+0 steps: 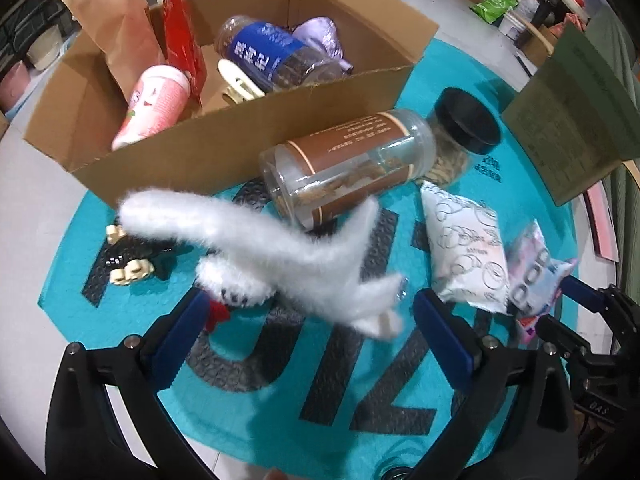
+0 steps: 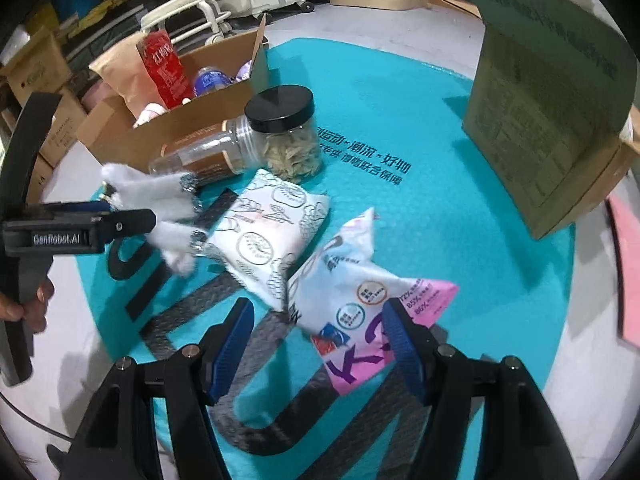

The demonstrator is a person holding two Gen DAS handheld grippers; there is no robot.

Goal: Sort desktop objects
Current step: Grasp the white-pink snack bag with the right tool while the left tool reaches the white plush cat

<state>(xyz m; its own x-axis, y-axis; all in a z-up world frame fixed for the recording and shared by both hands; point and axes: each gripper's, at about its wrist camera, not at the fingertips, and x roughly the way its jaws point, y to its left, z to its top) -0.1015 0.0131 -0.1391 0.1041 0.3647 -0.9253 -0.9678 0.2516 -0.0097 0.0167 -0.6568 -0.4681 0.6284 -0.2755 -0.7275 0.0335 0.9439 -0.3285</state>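
A white fluffy plush toy [image 1: 296, 256] with long ears hangs blurred between the wide-apart blue pads of my left gripper [image 1: 312, 336], which stands open over the teal mat [image 1: 436, 76]; neither pad presses on it. The right wrist view shows the same plush [image 2: 160, 208] at the left gripper's fingers [image 2: 120, 220]. My right gripper [image 2: 320, 340] is open low over a pink-and-white packet [image 2: 360, 304]; the right pad meets the packet's edge, the left pad stands clear of it. A white patterned pouch [image 2: 272, 228] lies beside the packet.
An open cardboard box [image 1: 224, 148] at the back holds a pink cup [image 1: 156, 104], a blue-labelled bottle [image 1: 272, 52] and bags. A brown-labelled jar [image 1: 352, 160] lies against it, beside a black-lidded jar [image 1: 466, 124]. A black toy figure [image 1: 132, 260] lies left; a green carton [image 2: 540, 120] stands right.
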